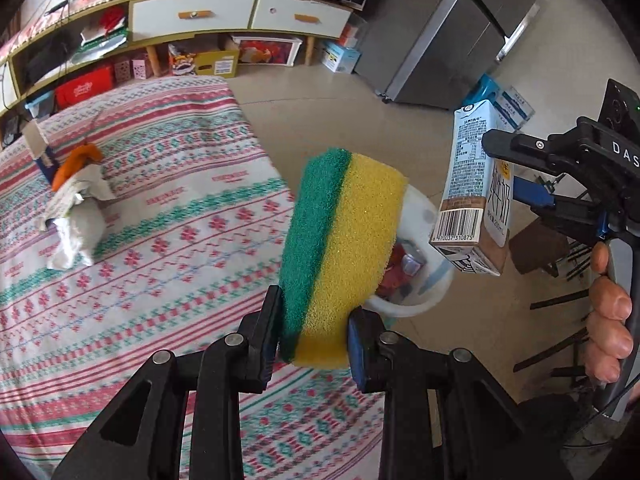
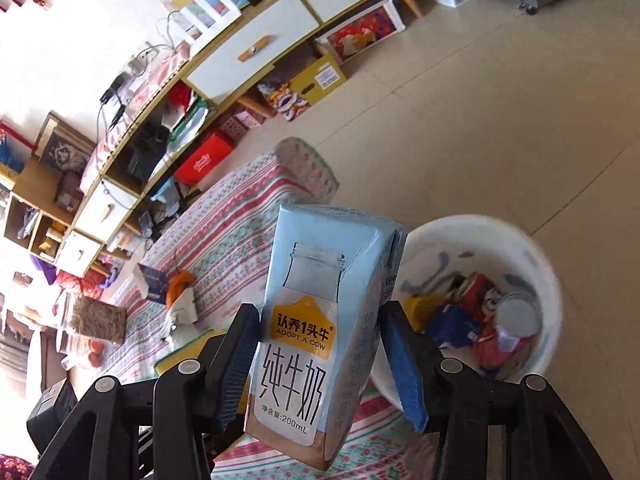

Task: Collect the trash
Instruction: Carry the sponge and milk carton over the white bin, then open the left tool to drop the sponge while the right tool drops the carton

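In the left wrist view, our left gripper (image 1: 312, 340) has its jaws clamped on a yellow-and-green sponge (image 1: 340, 248), held above the white bin (image 1: 420, 304); crumpled wrappers (image 1: 76, 216) remain on the patterned surface (image 1: 180, 260). In the right wrist view, our right gripper (image 2: 320, 364) has its jaws pressed on a milk carton (image 2: 320, 320) beside the bin (image 2: 472, 232), already holding cans. We judge both drops pending.

left tongs (image 1: 314, 344): clamped, angled down | right tongs (image 2: 320, 360): clamped, angled down
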Available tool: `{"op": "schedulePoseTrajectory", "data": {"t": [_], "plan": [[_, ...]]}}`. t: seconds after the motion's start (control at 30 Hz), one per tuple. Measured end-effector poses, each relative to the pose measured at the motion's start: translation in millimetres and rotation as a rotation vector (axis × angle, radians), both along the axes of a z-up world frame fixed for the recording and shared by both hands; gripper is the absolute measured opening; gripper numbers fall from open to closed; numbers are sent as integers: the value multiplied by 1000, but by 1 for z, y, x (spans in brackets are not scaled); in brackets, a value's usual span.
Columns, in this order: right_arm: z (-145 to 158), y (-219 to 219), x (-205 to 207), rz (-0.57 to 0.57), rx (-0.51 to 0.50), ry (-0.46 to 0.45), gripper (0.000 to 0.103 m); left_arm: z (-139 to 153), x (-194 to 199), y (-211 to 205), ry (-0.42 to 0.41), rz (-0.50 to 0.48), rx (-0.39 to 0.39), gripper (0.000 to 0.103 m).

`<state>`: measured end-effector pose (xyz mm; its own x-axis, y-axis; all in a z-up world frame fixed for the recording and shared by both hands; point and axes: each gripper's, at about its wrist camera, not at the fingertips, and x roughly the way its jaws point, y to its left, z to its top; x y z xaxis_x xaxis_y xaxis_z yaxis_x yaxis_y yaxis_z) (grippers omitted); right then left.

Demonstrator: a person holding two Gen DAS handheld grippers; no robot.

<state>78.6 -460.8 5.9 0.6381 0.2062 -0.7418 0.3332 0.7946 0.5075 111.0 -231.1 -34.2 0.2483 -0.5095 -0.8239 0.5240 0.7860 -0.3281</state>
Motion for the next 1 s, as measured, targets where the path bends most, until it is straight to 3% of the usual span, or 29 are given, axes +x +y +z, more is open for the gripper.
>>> {"op": "schedulePoseTrajectory", "data": {"t": [0.2, 0.43, 0.67, 1.0], "plan": [[-6, -38, -10, -93, -51, 41, 55, -21, -11, -70, 40, -75, 5, 31], [-21, -51, -1, -103, -105, 122, 55, -40, -7, -115, 70, -104, 27, 31], [-28, -53, 7, -101, -151, 160, 55, -62, -1, -130, 87, -100, 79, 31], [-38, -54, 16, -81, -167, 205, 56, -67, 17, -132, 112, -54, 101, 35]]}}
